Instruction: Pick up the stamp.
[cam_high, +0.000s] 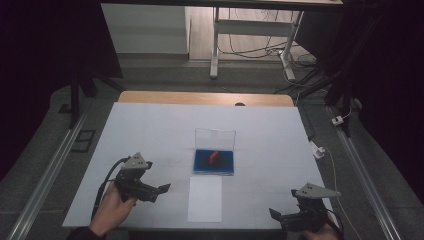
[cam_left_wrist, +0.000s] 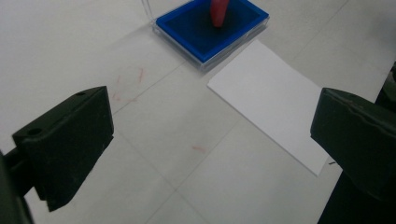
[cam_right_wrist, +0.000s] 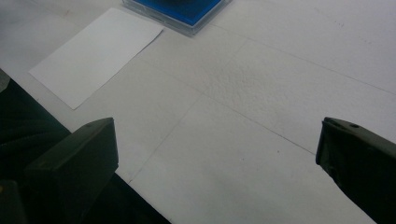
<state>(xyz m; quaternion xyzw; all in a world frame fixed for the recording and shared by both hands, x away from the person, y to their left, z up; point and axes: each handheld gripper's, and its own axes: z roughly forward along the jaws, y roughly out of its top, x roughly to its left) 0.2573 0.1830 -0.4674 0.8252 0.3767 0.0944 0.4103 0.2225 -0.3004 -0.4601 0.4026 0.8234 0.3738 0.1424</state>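
A shallow blue case (cam_high: 214, 165) lies at the table's middle, its clear lid (cam_high: 215, 138) standing upright at the back. A small red object (cam_high: 214, 157) sits in the case. A white sheet of paper (cam_high: 205, 198) lies just in front of it. My left gripper (cam_high: 157, 191) hovers left of the paper, held by a hand, its jaws pointing right. In the left gripper view the left gripper (cam_left_wrist: 210, 149) is open and empty, facing the case (cam_left_wrist: 205, 32), the red object (cam_left_wrist: 218, 11) and the paper (cam_left_wrist: 275, 100). My right gripper (cam_high: 282, 218) is at the front right corner; the right gripper (cam_right_wrist: 210, 163) is open and empty.
A white cover (cam_high: 140, 135) spreads over the table, with bare wood (cam_high: 205, 98) at the far edge. A white plug and cable (cam_high: 318, 150) lie off the right edge. Metal rails (cam_high: 50, 170) run along both sides. A desk frame (cam_high: 215, 50) and cables stand beyond.
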